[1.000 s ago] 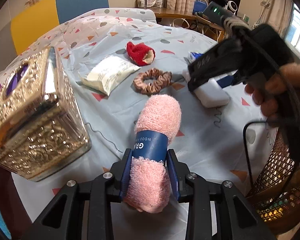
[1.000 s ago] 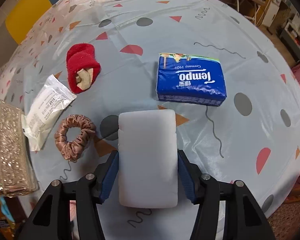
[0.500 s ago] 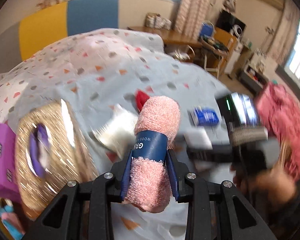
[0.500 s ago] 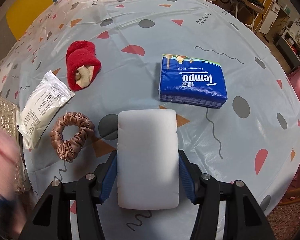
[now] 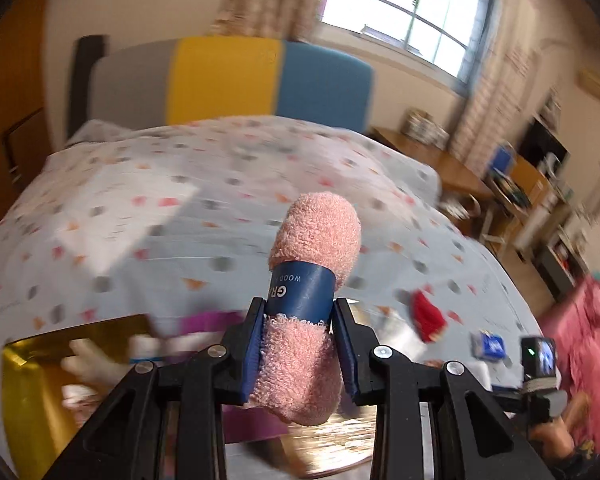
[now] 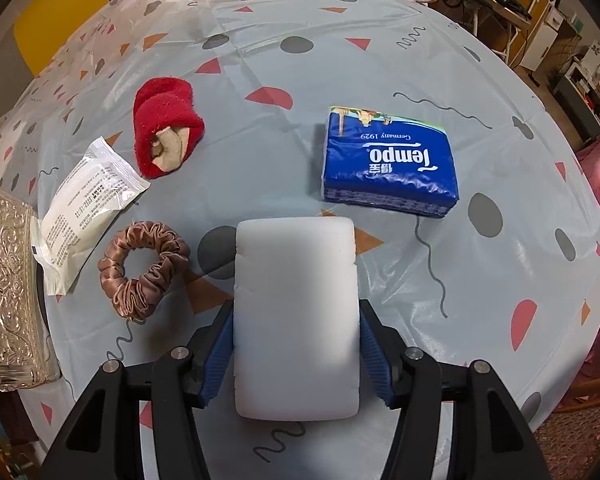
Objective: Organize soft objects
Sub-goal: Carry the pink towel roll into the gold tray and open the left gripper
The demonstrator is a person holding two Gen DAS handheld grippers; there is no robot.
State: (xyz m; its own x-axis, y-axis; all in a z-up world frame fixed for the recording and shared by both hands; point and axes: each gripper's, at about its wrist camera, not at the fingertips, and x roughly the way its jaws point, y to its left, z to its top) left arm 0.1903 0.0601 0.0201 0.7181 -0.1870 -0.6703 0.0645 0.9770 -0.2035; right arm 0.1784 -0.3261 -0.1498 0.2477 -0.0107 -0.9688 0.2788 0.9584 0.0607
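Pink terry, rolled tight and ringed by a blue paper band, sits in the left gripper [image 5: 300, 344]: the jaws are pinching the towel [image 5: 314, 240] just below the band, and the pile bulges around the pads. It is held in the air, tilted away from the camera. It looks light and springy, so it should squash rather than slip. The banded middle is the firmest place to hold, since the loose ends would only compress. Below it a gold box [image 5: 32, 380] shows as a blur, and I cannot tell what is inside.

The right gripper [image 6: 296, 344] points steeply down at the counter [image 6: 380, 60] with a white foam [image 6: 296, 320] block between its jaws. They have just been opening a little, yet the pads touch both long sides with hardly any dent showing. Whether the block's far face rests on the cloth I cannot tell. Foam like this weighs almost nothing and gives easily, so a gentle squeeze across the narrow width suits it.

Just beyond on the left lies a brown scrunchie [image 6: 142, 268], floppy and best taken across one side of the ring. Beside it is a crinkly white packet [image 6: 84, 208], probably slick. Farther off lie a red cloth [image 6: 164, 128] and, to the right, blue tissues [image 6: 388, 164], soft but blocky.
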